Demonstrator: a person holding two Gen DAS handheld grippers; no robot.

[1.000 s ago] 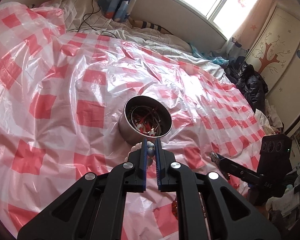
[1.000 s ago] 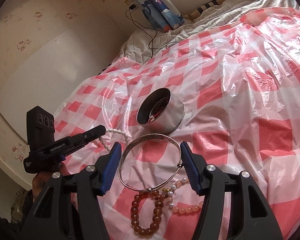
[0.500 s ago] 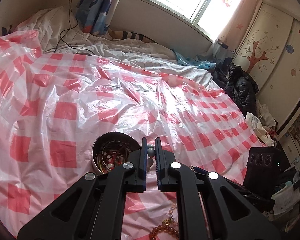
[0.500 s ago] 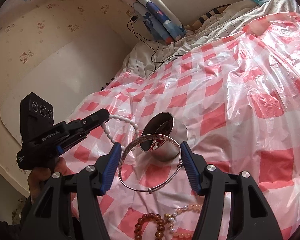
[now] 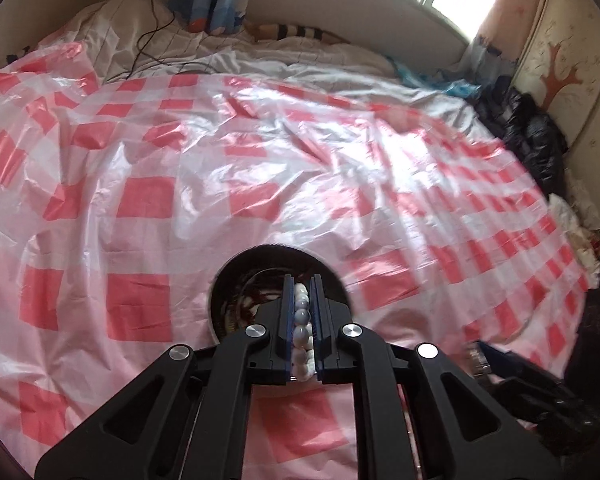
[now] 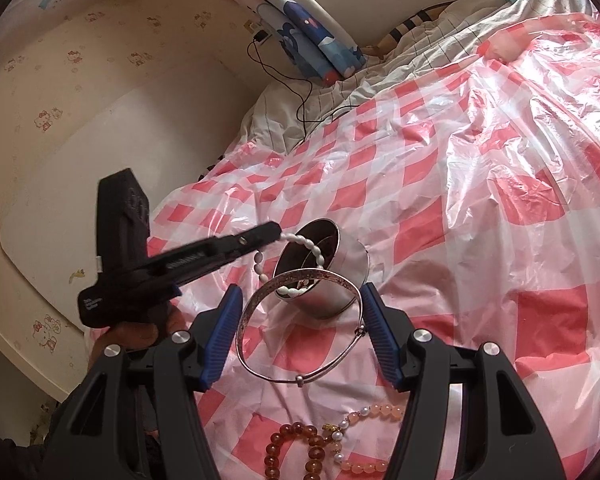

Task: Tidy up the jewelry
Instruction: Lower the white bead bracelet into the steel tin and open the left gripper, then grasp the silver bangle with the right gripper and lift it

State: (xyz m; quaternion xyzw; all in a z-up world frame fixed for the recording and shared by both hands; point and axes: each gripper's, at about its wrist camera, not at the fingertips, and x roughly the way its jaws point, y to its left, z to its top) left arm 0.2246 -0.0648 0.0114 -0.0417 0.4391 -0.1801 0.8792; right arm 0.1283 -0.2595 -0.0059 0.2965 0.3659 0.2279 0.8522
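Note:
My left gripper (image 5: 302,282) is shut on a white bead bracelet (image 5: 301,320) and hovers over the open steel tin (image 5: 220,300), which holds other jewelry. In the right wrist view the left gripper (image 6: 274,234) reaches in from the left, and the white bead bracelet (image 6: 306,246) hangs from its tip into the mouth of the tin (image 6: 340,284). My right gripper (image 6: 302,292) is shut on a silver bangle (image 6: 260,364), held level between its blue pads (image 6: 224,328) just in front of the tin.
An amber bead bracelet (image 6: 288,444) and a pink-and-pearl bracelet (image 6: 380,414) lie on the red-checked plastic sheet (image 6: 480,184) near the bottom edge. A black cable (image 6: 300,92) trails over the bedding. Black bags (image 5: 532,140) and a wardrobe (image 5: 568,52) stand at the right.
The left gripper has carried the white bead bracelet across to above the tin, and the beads now dangle into it. The right gripper has stayed put with the bangle.

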